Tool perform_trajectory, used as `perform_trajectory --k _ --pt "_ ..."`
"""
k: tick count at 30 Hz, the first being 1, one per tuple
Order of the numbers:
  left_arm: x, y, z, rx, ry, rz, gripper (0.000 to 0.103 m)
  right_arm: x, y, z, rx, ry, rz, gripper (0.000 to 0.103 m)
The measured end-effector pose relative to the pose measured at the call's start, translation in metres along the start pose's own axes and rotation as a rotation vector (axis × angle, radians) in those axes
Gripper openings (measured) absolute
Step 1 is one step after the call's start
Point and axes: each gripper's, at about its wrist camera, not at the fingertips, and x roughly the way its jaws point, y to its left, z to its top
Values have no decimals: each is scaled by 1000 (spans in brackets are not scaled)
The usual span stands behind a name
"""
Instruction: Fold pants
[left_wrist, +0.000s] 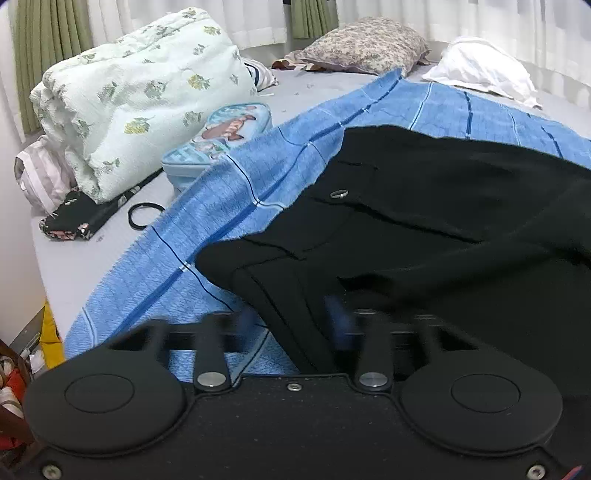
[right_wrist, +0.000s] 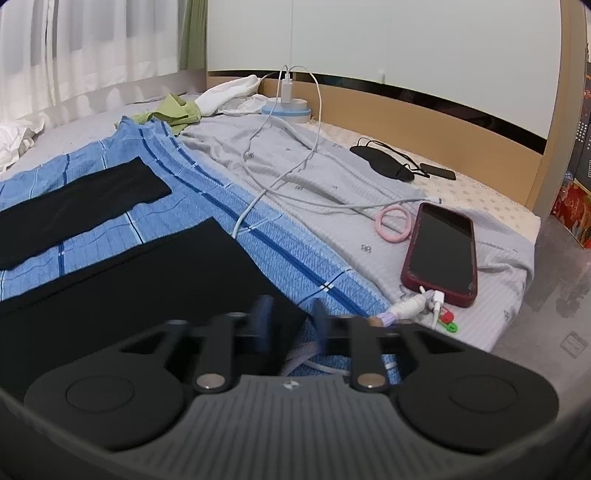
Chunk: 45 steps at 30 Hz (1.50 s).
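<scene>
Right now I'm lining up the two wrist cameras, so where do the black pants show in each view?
Left wrist: the black pants fill the centre and right, waistband end with its metal button facing the left gripper.
Right wrist: the two legs lie at left, the nearer reaching the right gripper.
Shared landmark: the blue striped blanket beneath them.

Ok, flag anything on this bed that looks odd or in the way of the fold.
The phone sits charging near the mattress edge, and its white cable trails onto the blue blanket beside the black pants, where it could snag.
</scene>
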Motion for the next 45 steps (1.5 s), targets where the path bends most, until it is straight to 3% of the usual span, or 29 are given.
perform_trajectory --k 2,5,12,20,29,32,35,39,45 --pt "-10 1 5 3 -31 -1 77 -8 1 5 4 -13 12 65" --pt "-28 -2 15 29 -88 2 92 -19 5 14 8 -27 39 69" --pt "-61 -17 49 -3 -143 -119 98 -38 27 40 55 -39 150 77" --pt "-57 -56 113 -44 -133 -225 98 -53 82 80 56 -68 271 86" --pt "10 -94 184 -197 -75 -266 98 -25 166 137 42 -60 314 91" --pt "48 -108 191 -216 -38 -240 99 2 198 149 60 -30 326 91" --pt "87 -123 194 -236 1 -192 98 32 233 154 64 -16 346 103" --pt "136 -141 199 -289 68 -156 98 76 282 152 43 24 325 103" --pt "181 -170 200 -275 94 -80 99 146 339 150 51 98 254 103"
